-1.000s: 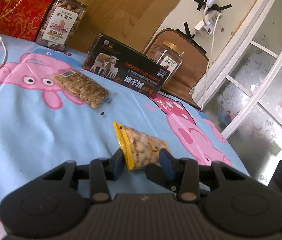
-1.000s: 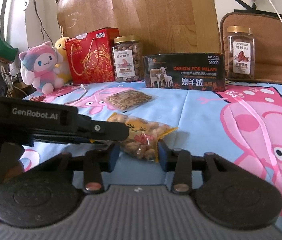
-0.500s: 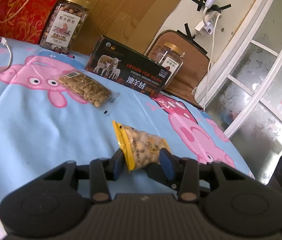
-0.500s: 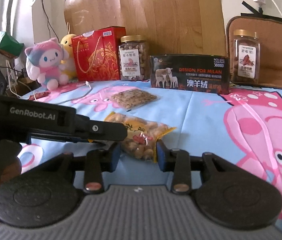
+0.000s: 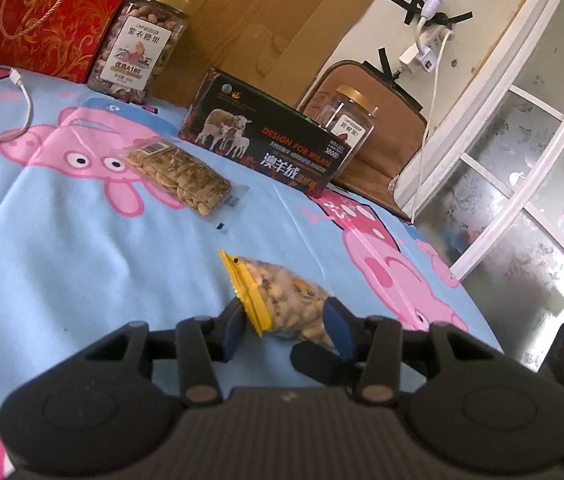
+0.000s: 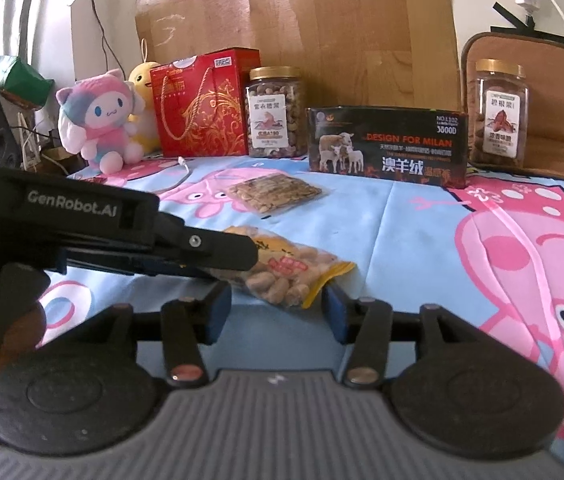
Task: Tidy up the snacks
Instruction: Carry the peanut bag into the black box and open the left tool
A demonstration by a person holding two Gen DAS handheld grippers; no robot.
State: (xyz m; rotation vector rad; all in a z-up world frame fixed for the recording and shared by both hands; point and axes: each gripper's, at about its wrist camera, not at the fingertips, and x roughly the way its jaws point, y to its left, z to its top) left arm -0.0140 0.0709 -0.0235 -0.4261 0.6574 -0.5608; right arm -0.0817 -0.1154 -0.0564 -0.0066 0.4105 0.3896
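Yellow-edged nut bag (image 5: 286, 304) lying on cartoon-print bed (image 5: 82, 248), left gripper (image 5: 288, 330) and right gripper (image 6: 276, 314) both opening astride it, pads clear, seed packet (image 5: 180, 176) at eleven o'clock

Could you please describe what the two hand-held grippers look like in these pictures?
Both are matte black plastic. The left hand-held gripper and the right hand-held gripper each have two blue-padded fingers on black linkage arms with round metal pivot pins, above a ribbed grey body flanked by two round discs. The left's side bears white "GenRobot.AI" lettering.
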